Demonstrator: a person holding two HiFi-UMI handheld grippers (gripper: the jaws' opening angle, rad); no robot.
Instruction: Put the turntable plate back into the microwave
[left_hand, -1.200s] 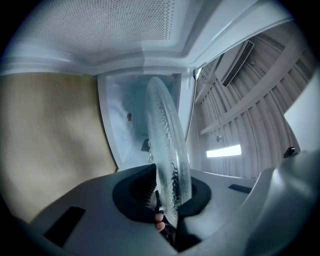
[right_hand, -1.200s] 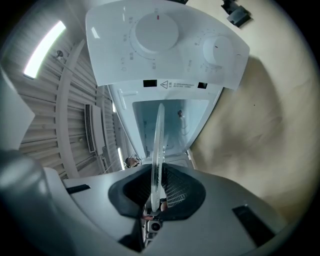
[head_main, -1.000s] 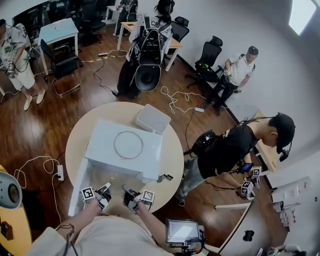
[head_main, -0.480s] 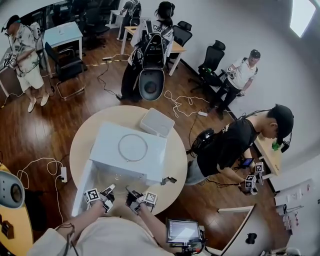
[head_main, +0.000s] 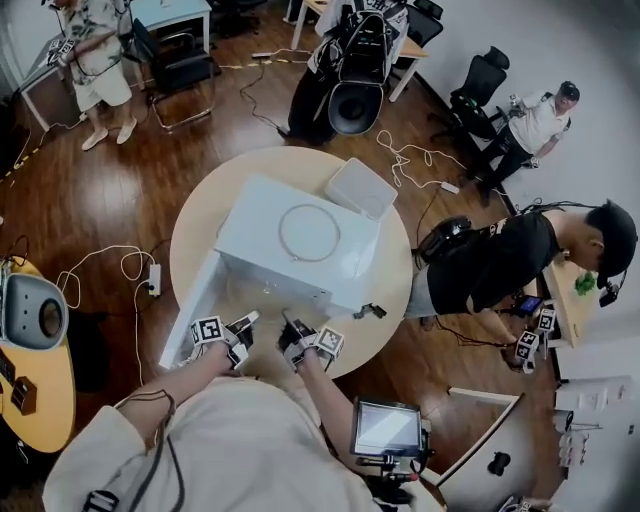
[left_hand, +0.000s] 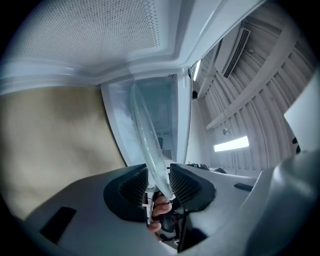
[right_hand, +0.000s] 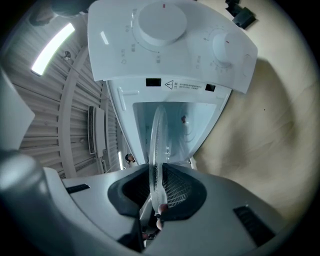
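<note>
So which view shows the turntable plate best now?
Right gripper view: the turntable plate stands edge-on, clamped in the right gripper, against the open microwave. Left gripper view shows only its edge, close up. Head view hardly shows it.

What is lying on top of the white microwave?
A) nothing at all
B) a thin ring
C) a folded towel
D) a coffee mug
B: the head view shows a thin ring lying flat on the white top of the microwave.
</note>
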